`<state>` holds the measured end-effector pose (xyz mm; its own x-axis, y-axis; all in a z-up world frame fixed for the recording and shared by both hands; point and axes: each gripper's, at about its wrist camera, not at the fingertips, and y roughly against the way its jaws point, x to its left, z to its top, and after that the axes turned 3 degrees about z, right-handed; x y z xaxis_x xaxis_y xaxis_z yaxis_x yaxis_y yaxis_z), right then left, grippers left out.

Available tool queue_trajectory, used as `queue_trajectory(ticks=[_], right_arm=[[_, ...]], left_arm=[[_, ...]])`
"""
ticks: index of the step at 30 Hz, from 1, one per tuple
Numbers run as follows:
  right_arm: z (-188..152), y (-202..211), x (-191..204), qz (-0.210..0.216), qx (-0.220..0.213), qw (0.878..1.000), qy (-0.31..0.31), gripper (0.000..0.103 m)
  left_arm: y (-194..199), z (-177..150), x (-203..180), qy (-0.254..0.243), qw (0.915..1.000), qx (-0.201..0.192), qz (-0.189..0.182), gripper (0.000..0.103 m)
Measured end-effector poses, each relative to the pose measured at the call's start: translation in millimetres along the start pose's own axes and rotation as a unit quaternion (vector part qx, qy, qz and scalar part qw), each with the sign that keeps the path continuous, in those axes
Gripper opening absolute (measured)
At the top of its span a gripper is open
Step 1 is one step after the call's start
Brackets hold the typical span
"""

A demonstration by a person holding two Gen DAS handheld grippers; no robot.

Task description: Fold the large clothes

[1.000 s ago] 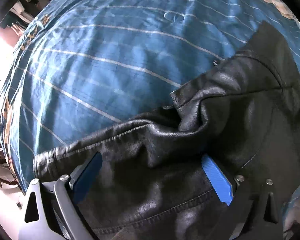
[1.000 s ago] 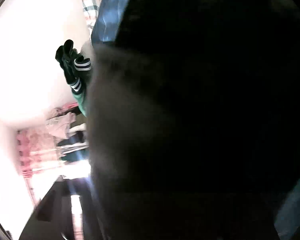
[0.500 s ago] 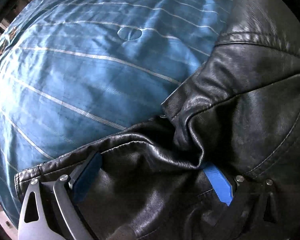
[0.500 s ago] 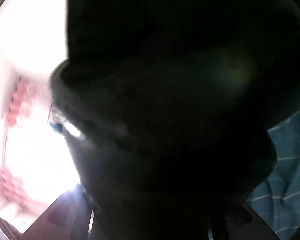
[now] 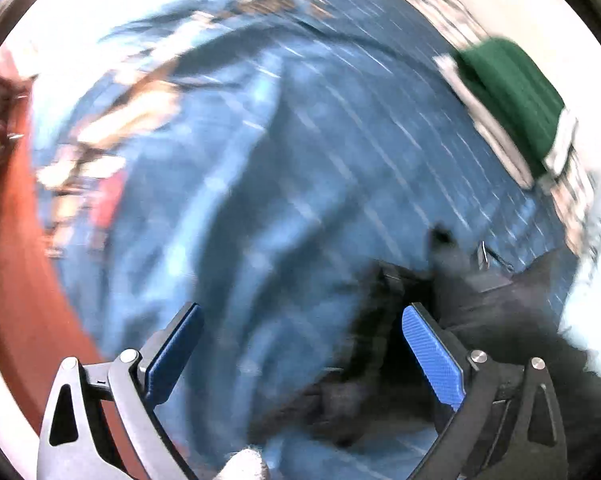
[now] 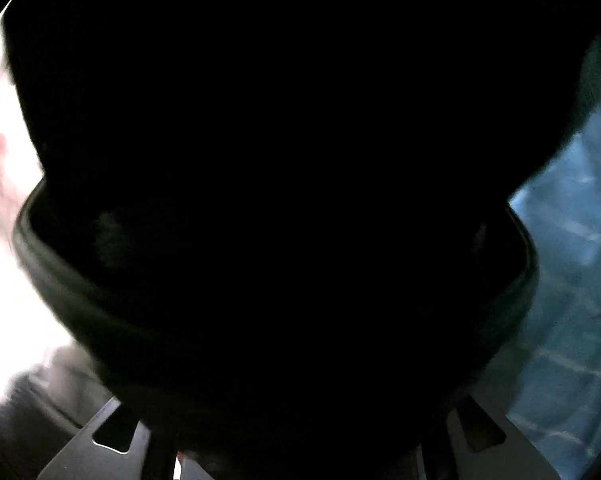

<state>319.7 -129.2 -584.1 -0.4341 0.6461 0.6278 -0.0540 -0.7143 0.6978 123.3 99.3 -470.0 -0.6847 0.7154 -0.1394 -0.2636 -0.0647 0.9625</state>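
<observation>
The left gripper [image 5: 296, 354] has let go and stands wide above the bed [image 5: 300, 160], while the right gripper's jaws, opening, still carry the black jacket [image 6: 300, 200], so the fold continues one-handed.

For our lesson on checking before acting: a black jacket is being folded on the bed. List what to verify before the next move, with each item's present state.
1. Left gripper free of cloth: ok. Its jaws are wide open with nothing between the pads.
2. Right gripper holding the black jacket: cannot tell. The jaws are opening, but the jacket hides the fingertips.
3. Jacket resting on the blue bedspread: ok for the part seen from the left wrist.
4. Left view sharp: not ok, it is blurred.
5. Green garment apart from the jacket: ok.
</observation>
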Motion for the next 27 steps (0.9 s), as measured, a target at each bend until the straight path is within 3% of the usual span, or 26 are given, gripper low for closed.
queue_trajectory(ticks=[2,4,5,7,11,13,16,17,19,21,22,24,27], right_arm=[[-14,-49,16,-0.009,0.065,0.998,0.019,0.035],[-31,-96,30,-0.024,0.141,0.989,0.038,0.054],[-35,-106,34,-0.024,0.161,0.986,0.042,0.065],[-41,-114,51,-0.029,0.191,0.979,0.065,0.071],[-43,-82,55,-0.007,0.204,0.977,0.066,0.072],[-30,-64,46,0.014,0.198,0.980,0.006,0.072],[-14,-32,-1,0.036,0.142,0.985,-0.088,0.072],[-1,-26,-20,0.022,0.128,0.985,-0.113,0.071],[18,-32,-46,-0.003,0.120,0.984,-0.131,0.059],[38,-54,-63,-0.016,0.119,0.983,-0.142,0.032],[45,-55,-76,-0.021,0.123,0.981,-0.148,0.028],[65,-97,-93,-0.043,0.151,0.974,-0.164,0.027],[52,-153,-113,-0.053,0.192,0.961,-0.193,0.021]], left_arm=[[16,-5,27,0.012,0.9996,-0.017,0.020,0.101],[25,-11,47,0.025,0.9988,-0.029,0.031,0.101],[30,-9,54,0.034,0.9984,-0.032,0.031,0.101],[36,-13,64,0.037,0.9985,-0.033,0.024,0.101],[35,-14,53,0.021,0.9993,-0.029,0.010,0.101],[33,-19,44,0.003,0.9997,-0.024,0.004,0.101],[28,-27,34,-0.013,0.9998,-0.013,0.002,0.101],[23,-29,29,-0.020,0.9998,-0.008,0.003,0.101],[14,-35,20,-0.032,0.9994,-0.004,0.007,0.101],[8,-40,15,-0.038,0.9992,0.002,0.012,0.101],[5,-42,13,-0.040,0.9991,0.004,0.012,0.101],[-3,-46,9,-0.048,0.9986,0.006,0.022,0.101],[-17,-53,1,-0.070,0.9965,0.010,0.045,0.101]])
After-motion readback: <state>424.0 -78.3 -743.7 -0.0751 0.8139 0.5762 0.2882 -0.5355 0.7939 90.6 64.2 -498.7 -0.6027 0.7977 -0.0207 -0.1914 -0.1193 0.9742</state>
